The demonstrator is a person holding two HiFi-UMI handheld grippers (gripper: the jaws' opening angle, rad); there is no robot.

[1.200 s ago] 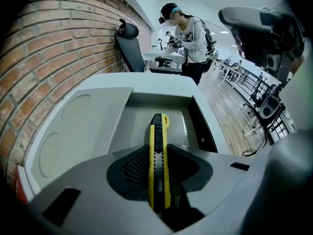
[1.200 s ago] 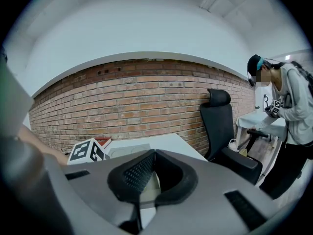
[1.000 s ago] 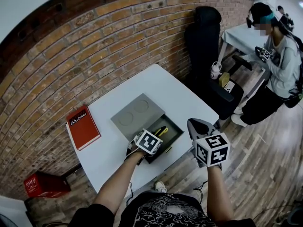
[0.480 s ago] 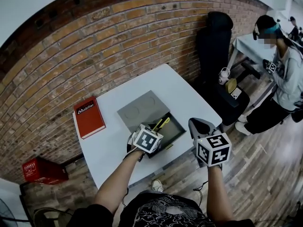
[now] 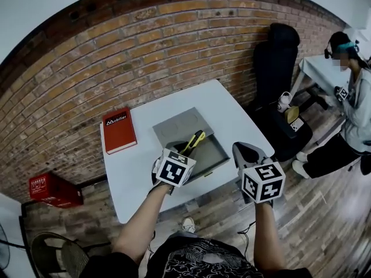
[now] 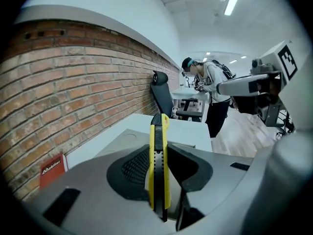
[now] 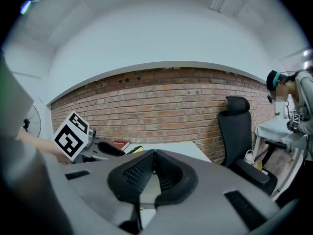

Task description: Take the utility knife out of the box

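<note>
The yellow and black utility knife (image 5: 196,139) hangs above the open grey box (image 5: 213,154), its tip pointing toward the brick wall. My left gripper (image 5: 181,153) is shut on the knife's rear half. In the left gripper view the knife (image 6: 159,131) stands on edge, clamped between the black pads of the left gripper (image 6: 156,147). The box's flat lid (image 5: 182,123) lies behind the box. My right gripper (image 5: 248,154) hovers off the table's front right edge; in the right gripper view the right gripper (image 7: 155,152) has its pads together with nothing between them.
A red book (image 5: 119,130) lies at the far left of the white table (image 5: 232,120). A black office chair (image 5: 278,62) stands to the right. A person (image 5: 353,91) is beyond it at another table. A red crate (image 5: 52,190) sits on the floor by the wall.
My left gripper has risen with the knife, lifting it from inside the box to above it and tilting it. The right gripper has lifted slightly.
</note>
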